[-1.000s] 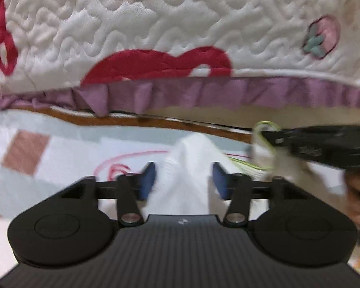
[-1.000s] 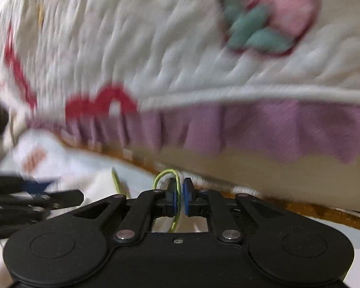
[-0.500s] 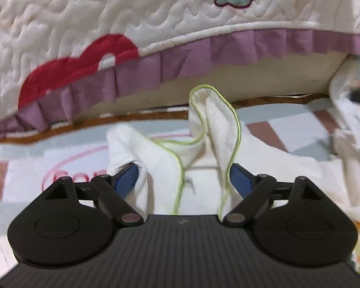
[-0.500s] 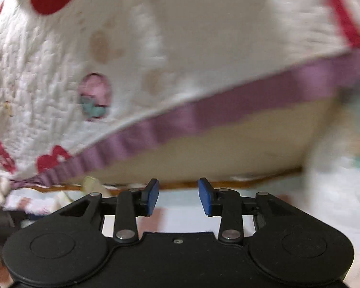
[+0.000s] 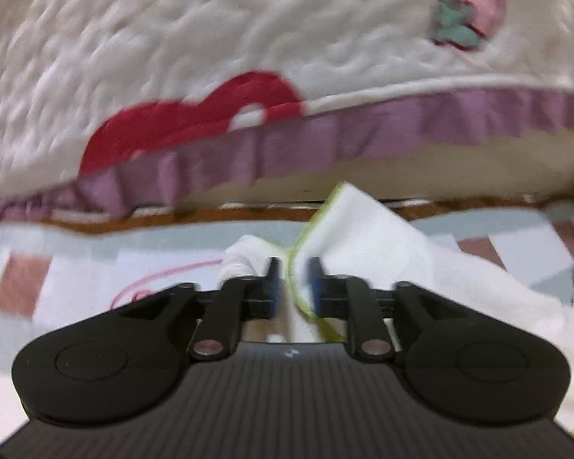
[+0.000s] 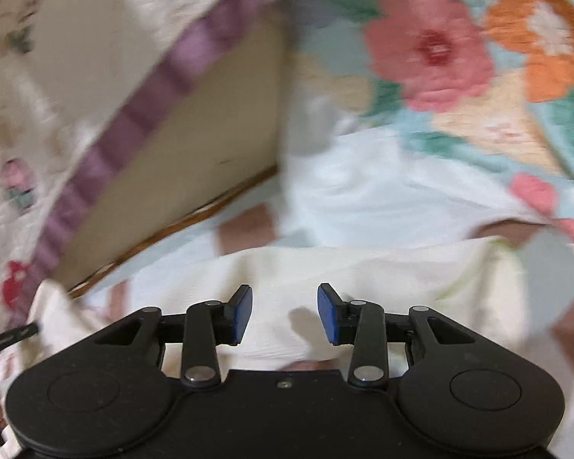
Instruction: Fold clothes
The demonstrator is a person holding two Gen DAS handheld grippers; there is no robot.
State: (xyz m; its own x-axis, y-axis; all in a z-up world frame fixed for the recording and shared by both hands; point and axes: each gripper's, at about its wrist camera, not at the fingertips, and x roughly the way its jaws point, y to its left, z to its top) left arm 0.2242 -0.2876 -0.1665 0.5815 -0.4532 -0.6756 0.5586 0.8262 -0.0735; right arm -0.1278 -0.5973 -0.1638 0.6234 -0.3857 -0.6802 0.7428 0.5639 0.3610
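A white garment with a yellow-green hem [image 5: 367,237] lies crumpled on the patterned floor mat [image 5: 57,267]. My left gripper [image 5: 291,287] has its blue pads nearly together around the green-edged hem, which runs between them. In the right wrist view the same white garment [image 6: 325,267] spreads flat under my right gripper [image 6: 285,313], which is open and empty just above the cloth. The left gripper's tip [image 6: 7,338] shows at the far left edge there.
A bed with a white quilted cover [image 5: 210,57], red and strawberry motifs and a purple frill [image 5: 325,134] stands right behind the garment. A floral blanket [image 6: 459,57] hangs at the right. The bed's beige base [image 6: 195,153] meets the mat at a wooden strip.
My left gripper has closed from wide open onto the green hem. My right gripper has swung right and down over the flat part of the garment and opened wider.
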